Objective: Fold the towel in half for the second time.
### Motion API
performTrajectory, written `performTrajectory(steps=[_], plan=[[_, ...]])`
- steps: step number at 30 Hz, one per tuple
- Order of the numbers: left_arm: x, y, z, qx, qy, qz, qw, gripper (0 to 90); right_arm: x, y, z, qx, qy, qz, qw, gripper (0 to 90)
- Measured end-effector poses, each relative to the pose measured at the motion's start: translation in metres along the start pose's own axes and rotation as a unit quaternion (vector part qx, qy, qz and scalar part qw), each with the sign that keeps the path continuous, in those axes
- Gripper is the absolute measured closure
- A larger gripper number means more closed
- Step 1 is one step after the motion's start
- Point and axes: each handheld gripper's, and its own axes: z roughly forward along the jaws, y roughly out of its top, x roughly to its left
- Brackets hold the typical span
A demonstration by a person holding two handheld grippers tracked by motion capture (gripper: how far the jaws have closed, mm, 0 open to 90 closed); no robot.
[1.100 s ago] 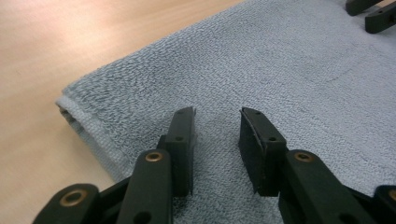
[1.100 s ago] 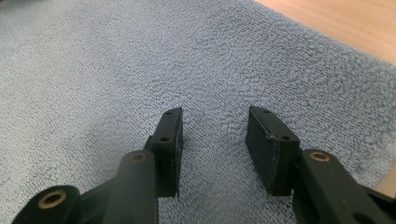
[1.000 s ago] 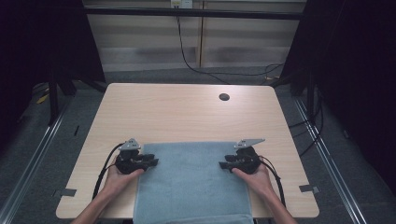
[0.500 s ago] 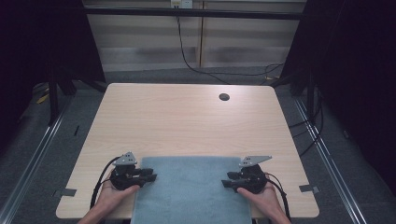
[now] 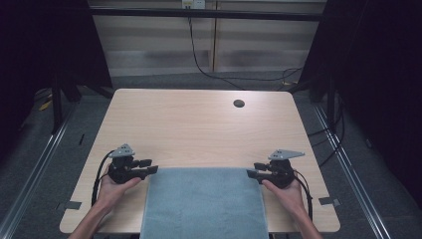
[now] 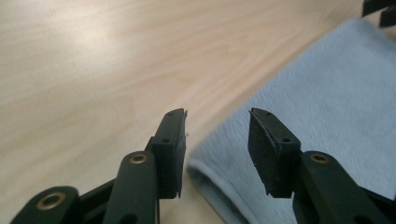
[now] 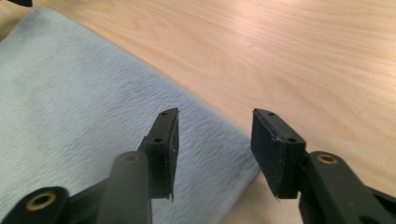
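A grey-blue towel (image 5: 204, 204) lies flat on the near part of the wooden table (image 5: 199, 129) and hangs over its front edge. My left gripper (image 5: 149, 167) sits at the towel's far left corner and my right gripper (image 5: 253, 170) at its far right corner. Both sets of jaws have just been opening. In the left gripper view, the left gripper (image 6: 217, 113) stands open above the corner of the towel (image 6: 327, 93), with its pads clear of the cloth. In the right gripper view, the right gripper (image 7: 215, 113) is likewise open over the towel (image 7: 70, 102).
A round dark cable hole (image 5: 239, 103) sits in the table's far right part. Bare wood stretches beyond the towel. Cables trail from both grippers toward the front edge. Dark frames and floor rails flank the table.
Both hands drew the towel's far edge toward the front of the table, then slid outward off its corners. Both sets of jaws opened and let go of the cloth.
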Motion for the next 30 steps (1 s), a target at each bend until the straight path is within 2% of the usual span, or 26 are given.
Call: performTrajectory(steps=[1,3,7,8,9,12,15,20,22,23,27,30], plan=[[0.002,0.001,0.003,0.004,-0.006,-0.004,1.0000,53.5,-0.002,0.001,0.002,0.003,0.001,0.004,1.0000,49.8],[0.002,-0.001,0.007,0.010,0.001,0.007,0.9999,51.2,-0.008,0.005,0.007,0.009,0.004,0.005,0.9999,47.6],[0.005,-0.005,0.017,0.024,0.001,0.006,0.9997,46.1,-0.017,0.006,0.016,0.014,0.010,0.011,0.9998,45.7],[0.005,-0.006,0.018,0.027,0.005,0.007,0.9996,46.1,-0.017,0.005,0.017,0.014,0.001,0.012,0.9998,44.5],[0.004,-0.007,0.021,0.030,0.003,0.010,0.9995,45.9,-0.019,0.004,0.018,0.018,0.004,0.012,0.9998,44.7],[0.002,-0.010,0.024,0.033,0.007,0.017,0.9993,47.5,-0.024,0.001,0.019,0.026,0.013,0.022,0.9994,44.4],[0.001,-0.011,0.024,0.033,0.006,0.019,0.9993,47.9,-0.022,0.001,0.019,0.030,0.008,0.015,0.9994,44.8],[0.000,-0.014,0.022,0.031,-0.018,0.022,0.9991,57.4,-0.021,-0.002,0.021,0.038,0.021,0.016,0.9989,48.1],[-0.002,-0.016,0.021,0.032,-0.017,0.026,0.9990,58.6,-0.023,-0.003,0.022,0.036,0.027,0.023,0.9987,51.6],[-0.003,-0.016,0.021,0.033,-0.020,0.026,0.9989,59.7,-0.023,-0.004,0.023,0.037,0.035,0.022,0.9985,56.2],[-0.006,-0.019,0.020,0.033,-0.027,0.025,0.9988,72.5,-0.019,-0.004,0.023,0.042,0.039,0.016,0.9982,71.2],[-0.007,-0.019,0.018,0.039,-0.033,0.028,0.9983,76.6,-0.016,-0.004,0.022,0.045,0.047,0.013,0.9978,77.8]])
